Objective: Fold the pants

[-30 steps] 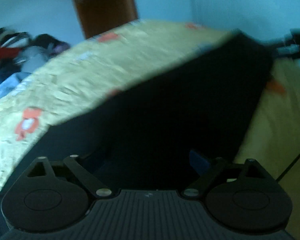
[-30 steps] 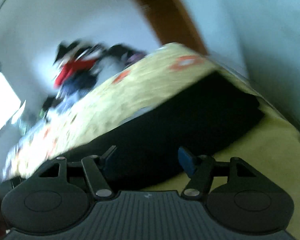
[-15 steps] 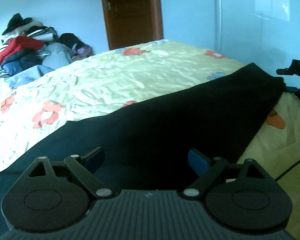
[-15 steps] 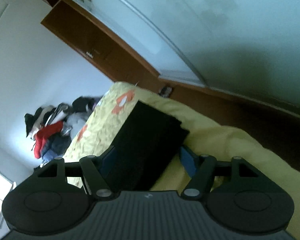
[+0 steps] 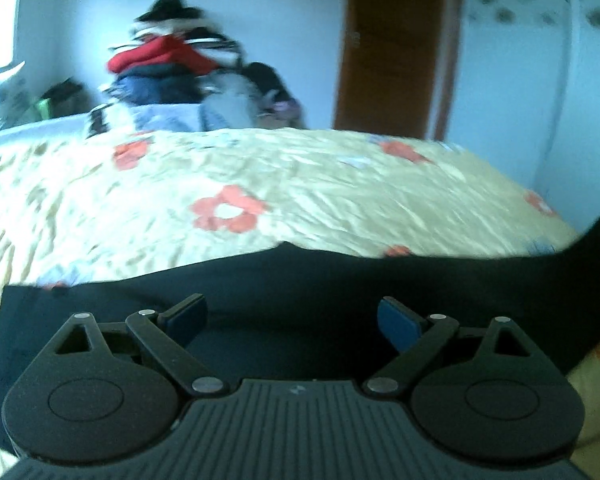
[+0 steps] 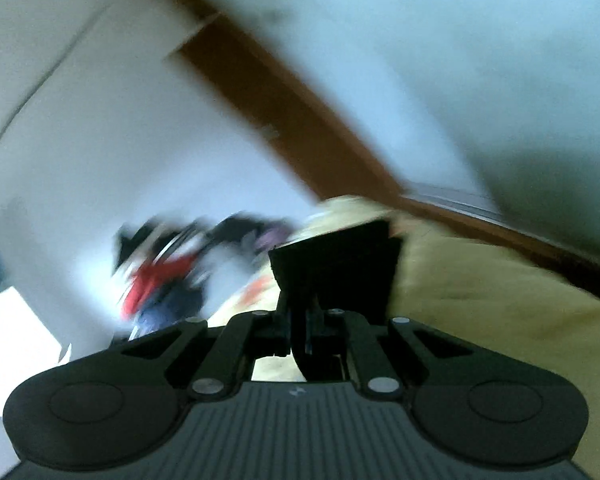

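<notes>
The black pants (image 5: 340, 280) lie across the near part of a yellow floral bedspread (image 5: 260, 184). In the left wrist view my left gripper (image 5: 292, 318) is open just above the dark cloth, its blue pads (image 5: 396, 324) wide apart and holding nothing. In the right wrist view my right gripper (image 6: 300, 324) is shut on an end of the pants (image 6: 340, 268), which rises in front of the camera as a dark flap. That view is heavily blurred.
A pile of clothes (image 5: 172, 68) is heaped against the far wall behind the bed. A brown wooden door (image 5: 396, 48) stands at the back right, next to a white wardrobe (image 5: 540, 60). The bed's right edge (image 6: 500, 292) drops off toward dark wood.
My right gripper has closed on the end of the pants; it was open half a second ago. My left gripper stays open and its view has swung left toward the clothes pile.
</notes>
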